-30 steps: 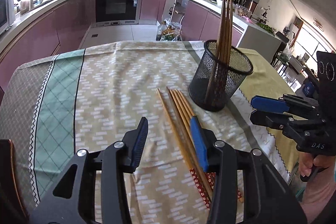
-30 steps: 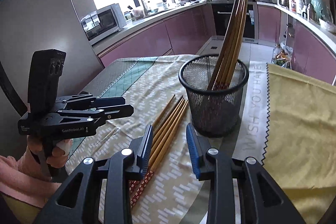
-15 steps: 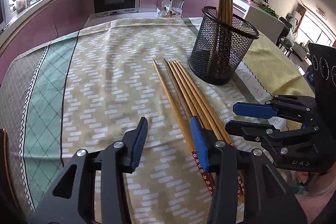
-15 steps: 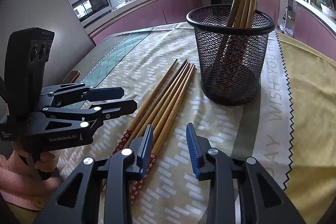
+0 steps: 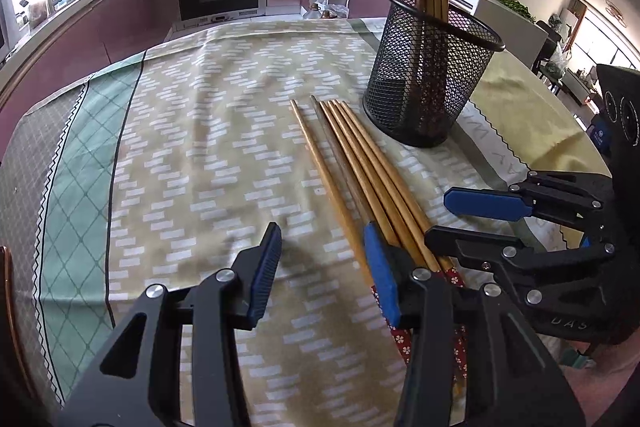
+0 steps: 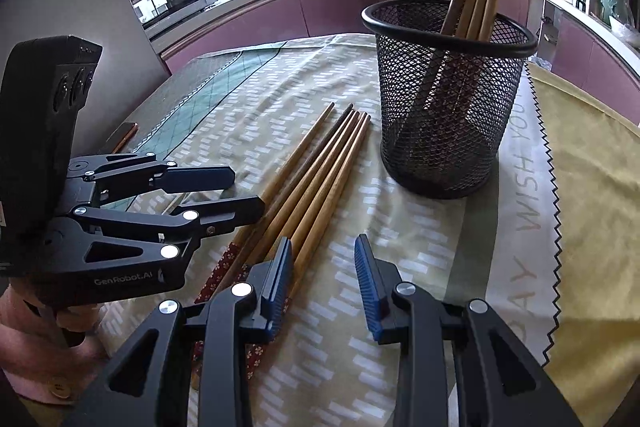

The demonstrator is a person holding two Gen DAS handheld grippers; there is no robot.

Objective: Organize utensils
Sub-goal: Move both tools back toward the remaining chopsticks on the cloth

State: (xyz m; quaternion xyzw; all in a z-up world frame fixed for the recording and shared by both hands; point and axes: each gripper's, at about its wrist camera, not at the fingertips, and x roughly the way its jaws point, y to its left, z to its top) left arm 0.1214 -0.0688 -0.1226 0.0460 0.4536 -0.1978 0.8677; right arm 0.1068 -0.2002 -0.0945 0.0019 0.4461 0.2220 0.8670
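Chopsticks (image 5: pixel 360 171) lying loose beside the mesh holder (image 5: pixel 428 75), left gripper (image 5: pixel 320 267) and right gripper (image 6: pixel 324 275) both spread wide, gripping nothing.

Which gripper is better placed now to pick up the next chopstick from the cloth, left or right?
Probably the left gripper: open, with the outermost loose chopstick almost between its fingers. The right gripper, also open, has its gap beside the bundle, over bare cloth.
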